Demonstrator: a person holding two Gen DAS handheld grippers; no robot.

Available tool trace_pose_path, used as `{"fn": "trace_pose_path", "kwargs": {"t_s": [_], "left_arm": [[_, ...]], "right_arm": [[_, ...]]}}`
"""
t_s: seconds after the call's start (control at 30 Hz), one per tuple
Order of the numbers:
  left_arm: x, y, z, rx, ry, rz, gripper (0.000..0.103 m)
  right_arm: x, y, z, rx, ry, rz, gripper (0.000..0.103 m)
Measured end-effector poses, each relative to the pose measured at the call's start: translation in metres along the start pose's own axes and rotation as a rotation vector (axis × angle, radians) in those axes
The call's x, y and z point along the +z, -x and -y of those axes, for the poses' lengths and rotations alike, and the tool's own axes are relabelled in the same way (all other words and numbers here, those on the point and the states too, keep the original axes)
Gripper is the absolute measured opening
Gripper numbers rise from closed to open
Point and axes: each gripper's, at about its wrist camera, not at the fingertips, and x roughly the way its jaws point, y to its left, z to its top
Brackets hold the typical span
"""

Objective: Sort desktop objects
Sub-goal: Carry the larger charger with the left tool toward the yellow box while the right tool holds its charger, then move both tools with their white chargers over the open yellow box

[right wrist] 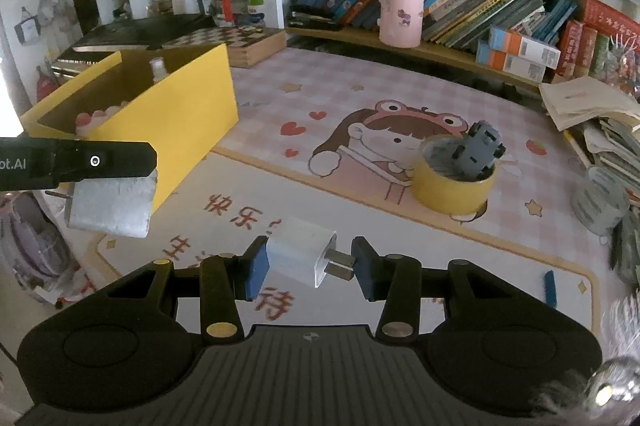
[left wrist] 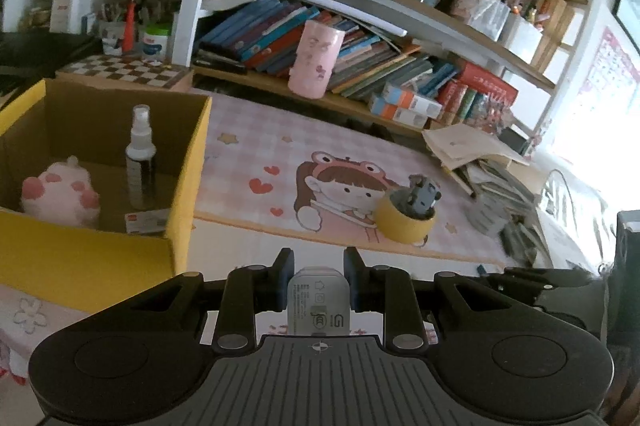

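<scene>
Pink checked mat (right wrist: 400,98) with a cartoon girl, spread over the tabletop, bookshelf (left wrist: 400,38) behind. Yellow box (left wrist: 100,258) at the mat's left edge, open at the top. Inside: pink plush (left wrist: 60,196), upright spray bottle (left wrist: 141,158), small card (left wrist: 146,222) flat on the bottom. Pink cup (right wrist: 401,6) upright on the low shelf board, in front of leaning books. Tape roll (right wrist: 454,182) flat on the mat, over the girl's sleeve, well apart from the box; grey toy car (right wrist: 478,150) tipped on end in its hole. Left gripper (left wrist: 318,266) near the box's front corner, its 2 fingers pinching a grey charger (left wrist: 318,300), printed face up; seen sideways from the right wrist, charger (right wrist: 112,204) hanging under the black finger with 1 prong poking left. Right gripper (right wrist: 308,262) above the mat's lettering, fingers pinching a white plug (right wrist: 302,256) end to end: left pad on the body, right pad on the 2 prongs.
</scene>
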Motion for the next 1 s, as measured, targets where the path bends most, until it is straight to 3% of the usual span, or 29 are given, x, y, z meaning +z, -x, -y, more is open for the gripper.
{"fn": "trace_pose_path", "kwargs": {"t_s": [0.6, 1.0], "left_arm": [[-0.015, 0.035, -0.033, -0.087, -0.029, 0.008, 0.025], [-0.023, 0.07, -0.075, -0.081, -0.011, -0.006, 0.025]], "right_arm": [[-0.011, 0.014, -0.07, -0.013, 0.087, 0.006, 0.041], [-0.018, 0.022, -0.117, 0.043, 0.121, 0.005, 0.041]]}}
